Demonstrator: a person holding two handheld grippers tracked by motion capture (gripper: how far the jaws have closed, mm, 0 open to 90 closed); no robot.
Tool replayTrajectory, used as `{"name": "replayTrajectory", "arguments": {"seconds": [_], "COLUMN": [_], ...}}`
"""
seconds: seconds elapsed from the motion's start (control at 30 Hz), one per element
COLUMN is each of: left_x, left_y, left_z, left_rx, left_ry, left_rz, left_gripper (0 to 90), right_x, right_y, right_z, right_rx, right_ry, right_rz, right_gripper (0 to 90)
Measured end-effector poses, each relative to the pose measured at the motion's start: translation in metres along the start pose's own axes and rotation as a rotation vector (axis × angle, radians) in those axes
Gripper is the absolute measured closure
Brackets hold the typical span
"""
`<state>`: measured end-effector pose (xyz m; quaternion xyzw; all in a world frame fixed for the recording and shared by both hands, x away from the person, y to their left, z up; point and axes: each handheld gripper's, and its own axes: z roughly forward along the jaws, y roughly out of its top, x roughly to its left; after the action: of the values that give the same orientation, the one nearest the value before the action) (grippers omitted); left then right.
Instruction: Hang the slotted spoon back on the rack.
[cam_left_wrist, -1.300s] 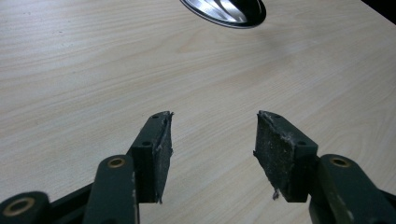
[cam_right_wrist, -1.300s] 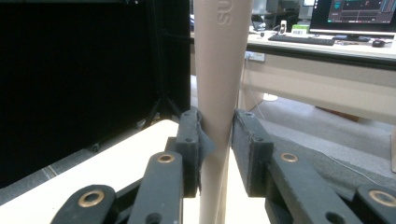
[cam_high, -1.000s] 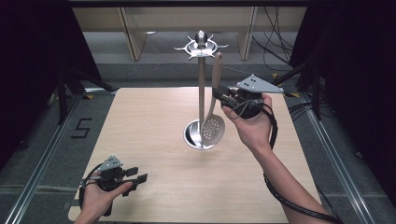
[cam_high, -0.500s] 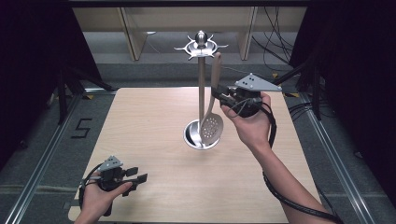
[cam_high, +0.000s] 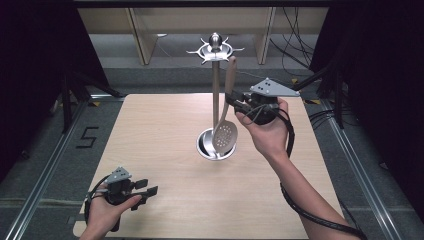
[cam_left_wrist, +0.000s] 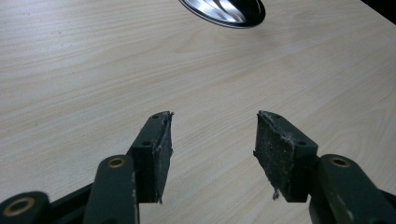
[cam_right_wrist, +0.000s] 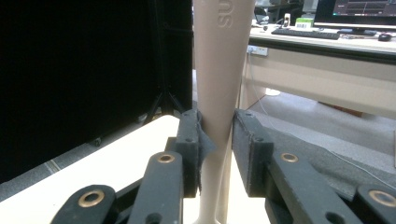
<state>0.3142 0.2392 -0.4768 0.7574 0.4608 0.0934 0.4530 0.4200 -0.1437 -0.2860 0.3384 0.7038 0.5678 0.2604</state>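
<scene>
Left gripper (cam_high: 145, 191): it is resting low at the near left corner of the pale wooden table (cam_high: 150, 130), held in the person's left hand; its jaws are standing spread with bare tabletop between them, and its pads (cam_left_wrist: 159, 144) are touching nothing.

Stand: the polished steel utensil stand with a round base (cam_high: 202, 146) and a tall post topped by a ring of hooks (cam_high: 215, 50) is rising mid-table, well apart from the left gripper.

Spoon: the beige plastic slotted spoon (cam_high: 225, 135) is hanging nearly upright just right of the post, bowl down over the base, handle top reaching up near the hooks.

Right gripper (cam_high: 231, 100): it is pinching the spoon's handle (cam_right_wrist: 219, 93) from the right side, fingers level and crossing the handle's upright long axis; this hand is the nearer one to the stand.

Key relation: the handle top is lying just below and right of the hook ring, so the coming move looks like a lift toward a hook.

Writing: raised letters "SU" are showing on the handle; the rest is cut off. A "5" (cam_high: 87, 136) is marked on the floor left of the table.
</scene>
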Motion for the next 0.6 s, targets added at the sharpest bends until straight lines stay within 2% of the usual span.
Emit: {"name": "replayTrajectory", "arguments": {"seconds": [0.23,0.4,0.47,0.5,0.6], "left_x": [0.0000,-0.0001,-0.0003,-0.0003,-0.0004], "left_y": [0.0000,0.0000,0.0000,0.0000,0.0000], "left_z": [0.0000,0.0001,0.0002,0.0002,0.0002], "left_rx": [0.001,-0.001,-0.002,-0.002,-0.002], "left_ry": [-0.001,-0.001,-0.002,-0.002,-0.002], "left_rz": [0.001,0.002,0.000,0.000,0.000], "left_gripper": [45.0,45.0,45.0,45.0,45.0], "right_x": [0.0004,0.0023,0.0015,0.0000,0.0011], "right_y": [0.0001,0.0004,0.0006,0.0008,0.0005], "right_z": [0.0017,0.0020,0.0025,0.0031,0.0040], "right_rx": [0.017,0.030,0.031,0.024,0.036], "right_ry": [0.000,0.005,0.006,0.000,0.007], "right_rz": [0.008,0.032,0.022,-0.001,0.016], "right_gripper": [73.5,73.5,73.5,73.5,73.5]}}
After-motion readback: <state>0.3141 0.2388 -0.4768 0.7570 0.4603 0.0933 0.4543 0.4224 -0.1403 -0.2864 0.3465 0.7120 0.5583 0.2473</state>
